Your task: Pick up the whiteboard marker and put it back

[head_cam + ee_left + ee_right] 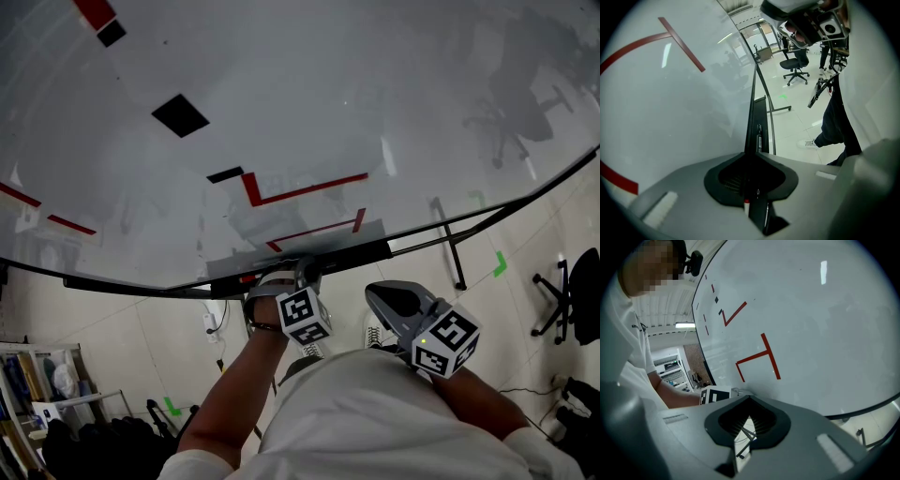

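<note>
Over on the left, low by the floor, stand some cluttered shelves (47, 384). Above them the big whiteboard (375, 112) fills most of what you can see. It carries red lines and a few black squares, and a dark ledge (356, 251) runs along its bottom edge.

The person leans in over that ledge with both arms out. The left gripper (306, 272) is pushed right up to the ledge, near the middle of the board. Seen along its own jaws, the left gripper (750, 153) is clenched. The jaw tips meet at the front, and the marker (746, 205) sits pinched in the narrow slot between them. Only its red-capped white end shows there, against a dark shape I can't make out, just over the ledge (752, 122). A second pen (759, 138), dark, lies flat on the ledge just ahead of the jaws.

To the right, the right gripper (373, 292) is held back from the board, well short of the ledge, close in front of the person's white shirt. From its own camera the right gripper (750, 398) is also closed. Its tips touch, and only a sliver of floor shows through the gap, so it grips nothing.

Further right there is pale tiled floor with a strip of green tape (500, 264). A black office chair (562, 300) stands at the edge of the room.
</note>
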Demonstrator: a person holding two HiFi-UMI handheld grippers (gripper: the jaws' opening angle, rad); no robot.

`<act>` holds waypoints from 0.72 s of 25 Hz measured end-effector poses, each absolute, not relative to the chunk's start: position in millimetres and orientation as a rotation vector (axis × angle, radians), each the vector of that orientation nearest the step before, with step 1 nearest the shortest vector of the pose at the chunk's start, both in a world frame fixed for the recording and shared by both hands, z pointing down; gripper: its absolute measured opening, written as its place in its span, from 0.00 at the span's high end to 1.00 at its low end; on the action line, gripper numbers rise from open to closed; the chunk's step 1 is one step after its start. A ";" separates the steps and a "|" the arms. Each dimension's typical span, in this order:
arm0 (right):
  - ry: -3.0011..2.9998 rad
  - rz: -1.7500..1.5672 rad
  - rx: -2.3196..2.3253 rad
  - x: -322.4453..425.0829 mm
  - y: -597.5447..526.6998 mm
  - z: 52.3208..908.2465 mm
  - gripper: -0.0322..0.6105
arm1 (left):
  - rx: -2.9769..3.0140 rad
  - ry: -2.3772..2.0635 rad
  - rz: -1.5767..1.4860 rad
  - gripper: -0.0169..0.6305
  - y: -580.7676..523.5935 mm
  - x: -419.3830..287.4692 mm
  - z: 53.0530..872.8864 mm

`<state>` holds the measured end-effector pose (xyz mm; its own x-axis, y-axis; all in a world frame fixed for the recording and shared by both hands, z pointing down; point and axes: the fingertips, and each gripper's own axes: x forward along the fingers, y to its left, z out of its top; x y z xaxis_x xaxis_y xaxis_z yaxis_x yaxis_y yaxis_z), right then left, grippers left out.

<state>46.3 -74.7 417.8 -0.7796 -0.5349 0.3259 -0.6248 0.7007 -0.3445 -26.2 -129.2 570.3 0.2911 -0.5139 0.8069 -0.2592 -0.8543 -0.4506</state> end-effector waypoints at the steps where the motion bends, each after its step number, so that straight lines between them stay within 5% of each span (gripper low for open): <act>1: -2.709 0.656 0.934 46.1 -74.4 417.5 0.95 | -2.324 0.716 -1.590 0.86 -129.5 -26.8 569.9; 18: -2.713 0.654 0.926 42.7 -75.2 417.4 0.95 | -2.478 0.880 -1.427 0.95 -126.9 -25.8 540.6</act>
